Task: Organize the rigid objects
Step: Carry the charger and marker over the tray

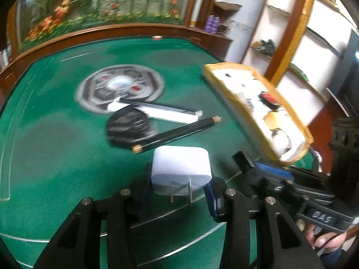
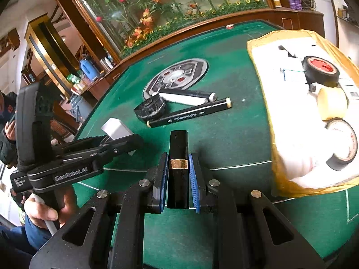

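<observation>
My left gripper (image 1: 179, 192) is shut on a white plug adapter (image 1: 180, 168), prongs facing the camera, held above the green table; it also shows in the right wrist view (image 2: 116, 129). My right gripper (image 2: 178, 179) is shut on a black lipstick tube with a gold band (image 2: 178, 165); it shows in the left wrist view (image 1: 258, 165). On the felt lie a black marker (image 2: 190, 115), a black-and-white marker (image 2: 188, 96) and a black round compact (image 2: 150, 109). The yellow-rimmed tray (image 2: 264, 85) at the right holds black tape (image 2: 322, 69), a cream tape roll (image 2: 332, 104) and another tape roll (image 2: 342, 143).
The green felt table (image 2: 235, 134) has a round grey emblem (image 2: 177, 76) at its middle and a wooden rim. A small red-white disc (image 2: 229, 27) lies at the far edge. Shelves and a flower mural stand behind. A person stands at the left.
</observation>
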Action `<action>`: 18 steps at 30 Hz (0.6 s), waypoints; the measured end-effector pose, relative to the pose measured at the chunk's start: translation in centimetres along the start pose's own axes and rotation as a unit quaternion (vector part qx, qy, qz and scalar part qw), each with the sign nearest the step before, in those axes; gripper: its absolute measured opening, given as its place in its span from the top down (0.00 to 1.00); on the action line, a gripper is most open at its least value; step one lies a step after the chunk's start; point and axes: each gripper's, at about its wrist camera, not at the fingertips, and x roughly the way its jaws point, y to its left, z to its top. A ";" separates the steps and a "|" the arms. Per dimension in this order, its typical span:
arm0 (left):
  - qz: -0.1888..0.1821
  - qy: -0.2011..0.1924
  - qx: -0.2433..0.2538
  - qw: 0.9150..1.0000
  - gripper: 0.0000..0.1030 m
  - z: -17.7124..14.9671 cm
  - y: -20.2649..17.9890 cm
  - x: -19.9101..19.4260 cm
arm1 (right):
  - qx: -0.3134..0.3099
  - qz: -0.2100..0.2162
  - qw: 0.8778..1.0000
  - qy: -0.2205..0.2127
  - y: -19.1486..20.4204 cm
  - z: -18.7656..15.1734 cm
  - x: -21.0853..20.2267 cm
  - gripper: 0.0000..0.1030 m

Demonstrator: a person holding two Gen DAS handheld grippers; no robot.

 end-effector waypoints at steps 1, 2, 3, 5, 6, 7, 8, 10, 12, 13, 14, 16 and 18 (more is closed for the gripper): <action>-0.005 -0.002 0.004 1.000 0.59 0.3 -0.5 -0.1 | 0.002 -0.002 1.000 -0.009 -0.3 0.2 -0.7 0.83; -0.014 -0.007 0.015 1.000 0.59 0.8 -1.6 -0.2 | 0.005 -0.004 1.000 -0.018 -0.6 0.4 -1.3 0.83; -0.020 -0.008 0.020 1.000 0.59 1.1 -2.2 -0.3 | 0.008 -0.007 1.000 -0.025 -0.9 0.5 -1.9 0.83; -0.044 -0.008 0.033 0.998 0.59 1.9 -4.2 -0.1 | 0.016 -0.020 0.999 -0.048 -1.9 0.9 -3.6 0.83; -0.057 -0.006 0.040 0.998 0.59 2.4 -5.3 0.1 | 0.021 -0.028 0.998 -0.060 -2.5 1.0 -4.4 0.83; -0.065 -0.005 0.044 0.997 0.59 2.6 -6.0 0.2 | 0.026 -0.038 0.996 -0.071 -3.0 1.1 -5.2 0.83; -0.079 -0.004 0.049 0.996 0.59 2.9 -7.1 0.4 | 0.034 -0.048 0.995 -0.081 -3.8 1.2 -6.0 0.83; -0.102 0.001 0.058 0.993 0.59 3.4 -9.0 1.1 | 0.052 -0.065 0.992 -0.098 -5.4 1.3 -7.3 0.83; -0.124 0.012 0.066 0.990 0.59 3.9 -10.8 2.2 | 0.073 -0.084 0.988 -0.110 -7.3 1.4 -8.5 0.83; -0.132 0.019 0.068 0.989 0.59 4.0 -11.7 2.9 | 0.081 -0.094 0.986 -0.115 -8.0 1.4 -8.9 0.83; -0.140 0.030 0.071 0.987 0.59 4.2 -12.6 3.9 | 0.087 -0.107 0.983 -0.120 -8.8 1.4 -9.3 0.83; -0.152 0.054 0.068 0.985 0.59 4.4 -13.8 6.0 | 0.098 -0.125 0.980 -0.122 -10.2 1.5 -9.7 0.83; -0.153 0.067 0.066 0.984 0.59 4.4 -14.4 7.3 | 0.111 -0.138 0.976 -0.126 -11.5 1.6 -9.9 0.83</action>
